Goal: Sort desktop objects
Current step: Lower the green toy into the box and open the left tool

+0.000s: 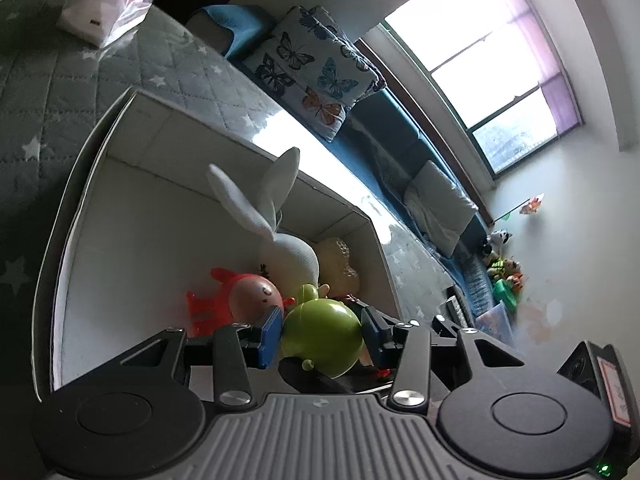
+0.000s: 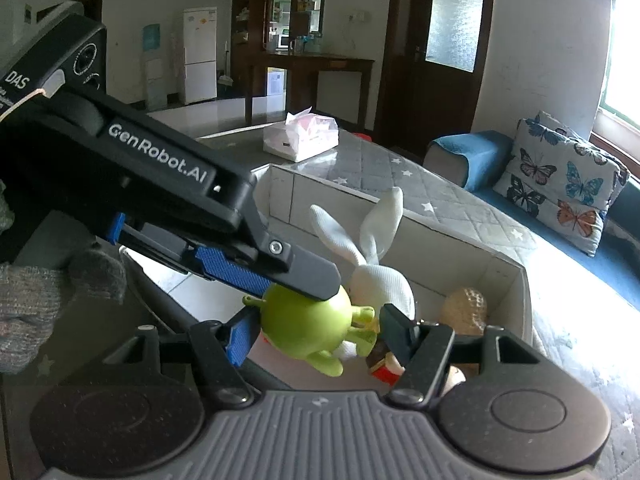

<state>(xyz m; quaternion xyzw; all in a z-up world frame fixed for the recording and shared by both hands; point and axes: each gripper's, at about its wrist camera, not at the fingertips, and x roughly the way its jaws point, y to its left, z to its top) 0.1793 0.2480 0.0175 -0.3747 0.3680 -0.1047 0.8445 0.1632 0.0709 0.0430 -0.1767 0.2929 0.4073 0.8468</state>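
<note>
Quilted, star-printed cloth covers the bench [image 2: 460,196], where a white open box [image 1: 96,208] stands in a living room with a blue sofa and a butterfly cushion [image 1: 316,76] under a bright window. Hanging just above the box's near end is the green round toy [image 1: 322,334], a smooth, hard-looking plastic ball with small stubby limbs; I judge it light and stiff but slippery, so the widest part of the body is the place to hold it, not the thin limbs. Both grippers meet on it. Seen from the right wrist, the left gripper [image 2: 298,288] comes in from the upper left with one finger lying over the ball's top, and in its own view the blue pads press both flanks, so it is clamped on the toy. Jaws of the right gripper [image 2: 314,330] stand partly apart around the toy: the left pad touches it, but whether the right one does I cannot tell. Beneath and behind lie a white rabbit doll [image 1: 280,232], a red figure [image 1: 240,296] and a tan peanut-shaped toy [image 2: 466,310], all inside the box. A tissue pack [image 2: 300,138] sits well apart on the bench.
</note>
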